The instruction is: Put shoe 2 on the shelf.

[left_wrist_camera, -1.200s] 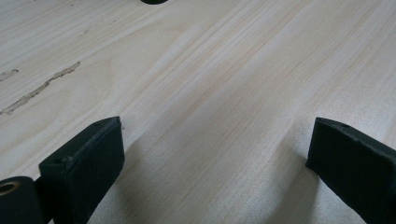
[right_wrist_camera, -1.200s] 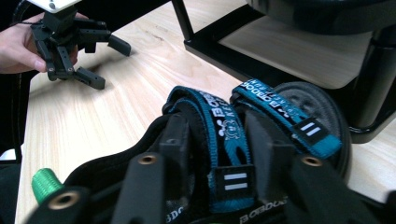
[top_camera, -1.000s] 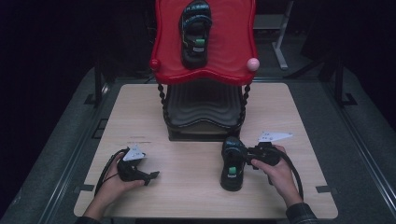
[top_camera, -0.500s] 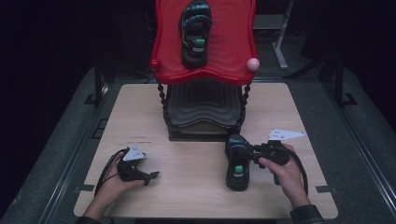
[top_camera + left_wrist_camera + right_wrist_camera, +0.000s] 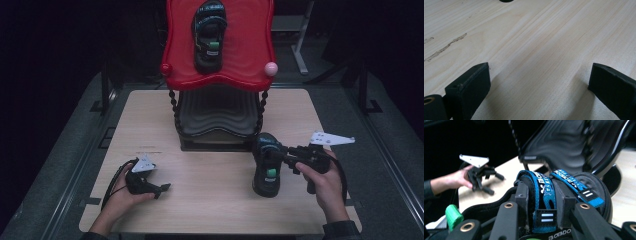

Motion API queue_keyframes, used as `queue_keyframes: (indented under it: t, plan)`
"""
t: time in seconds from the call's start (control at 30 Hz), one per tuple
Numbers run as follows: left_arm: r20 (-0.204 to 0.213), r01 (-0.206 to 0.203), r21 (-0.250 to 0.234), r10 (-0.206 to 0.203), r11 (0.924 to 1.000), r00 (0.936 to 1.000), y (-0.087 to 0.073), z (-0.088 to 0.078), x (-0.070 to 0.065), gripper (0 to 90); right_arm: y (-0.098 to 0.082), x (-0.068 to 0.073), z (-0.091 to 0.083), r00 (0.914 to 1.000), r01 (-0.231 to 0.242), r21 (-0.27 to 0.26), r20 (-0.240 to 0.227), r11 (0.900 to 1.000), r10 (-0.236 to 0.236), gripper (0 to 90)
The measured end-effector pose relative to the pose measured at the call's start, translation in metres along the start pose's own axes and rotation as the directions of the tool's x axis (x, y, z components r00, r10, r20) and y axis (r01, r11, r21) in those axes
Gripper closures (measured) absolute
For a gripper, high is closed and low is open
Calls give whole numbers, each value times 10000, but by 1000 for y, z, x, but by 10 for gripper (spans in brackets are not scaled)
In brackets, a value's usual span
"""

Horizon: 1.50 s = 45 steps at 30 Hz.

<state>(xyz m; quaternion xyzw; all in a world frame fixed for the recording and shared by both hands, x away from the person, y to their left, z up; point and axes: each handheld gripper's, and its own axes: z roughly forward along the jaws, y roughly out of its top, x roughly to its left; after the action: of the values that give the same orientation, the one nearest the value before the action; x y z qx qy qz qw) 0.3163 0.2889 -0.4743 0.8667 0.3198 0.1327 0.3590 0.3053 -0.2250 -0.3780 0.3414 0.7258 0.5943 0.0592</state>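
A black sandal with blue straps [image 5: 267, 170] [image 5: 589, 182] is in front of the rack's right side, just above the wooden table [image 5: 210, 200]. My right gripper [image 5: 281, 158] [image 5: 541, 195] is shut on one of its blue straps, coming in from the right. A matching sandal [image 5: 210, 35] lies on the red top shelf [image 5: 250, 55] of the rack. My left gripper [image 5: 161, 189] [image 5: 539, 85] rests open on the table at the near left with only bare wood between its fingers. It also appears far off as the left gripper [image 5: 486, 182] in the right gripper view.
The rack has a black wavy lower shelf [image 5: 216, 117] [image 5: 574, 142] and twisted black posts [image 5: 175, 107], with a pink knob [image 5: 270, 68] at the red shelf's right corner. Dark floor surrounds the table on every side.
My right gripper has carried the sandal to the right and up a little, nearer the rack's right post. The left hand has stayed put.
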Motion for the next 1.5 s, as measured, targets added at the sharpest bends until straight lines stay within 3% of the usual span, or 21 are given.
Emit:
queue_keyframes:
  t: [0.1, 0.27, 0.53, 1.03, 1.07, 1.1, 1.13, 1.17, 1.5]
  plan:
    - [0, 1, -1, -1, 10000, 10000, 0, 0, 0, 30, 12, -3, -14, 10000, -5, -570, 95, 9984, 10, 676]
    - [2, -2, -1, 2, 10000, 10000, 0, 0, 0, 30, 28, -4, -26, 9998, 14, -1021, 188, 9948, 6, 676]
    - [9, -17, 16, 17, 10000, 10000, 0, 0, 0, 30, 74, -6, -48, 9990, 326, -2056, 372, 9781, -255, 677]
    - [11, -17, 30, 17, 10000, 10000, 0, 0, 0, 30, 166, -4, -68, 9936, 1014, -2863, 767, 9527, -827, 677]
    - [11, -17, 30, 17, 10000, 10000, 0, 0, 0, 30, 166, -4, -68, 9936, 1014, -2863, 767, 9527, -827, 677]
    - [7, -22, 27, 22, 10000, 10000, 0, 0, 0, 30, 181, -3, -71, 9924, 1123, -3005, 817, 9471, -918, 678]
    - [7, -22, 27, 22, 10000, 10000, 0, 0, 0, 30, 181, -3, -71, 9924, 1123, -3005, 817, 9471, -918, 678]
    - [6, -22, 26, 22, 10000, 10000, 0, 0, 0, 30, 193, -1, -73, 9912, 1227, -3086, 856, 9433, -1009, 678]
    - [4, -21, 8, 21, 10000, 10000, 0, 0, 0, 30, 245, 4, -67, 9909, 1329, -3465, 672, 9286, -1168, 678]
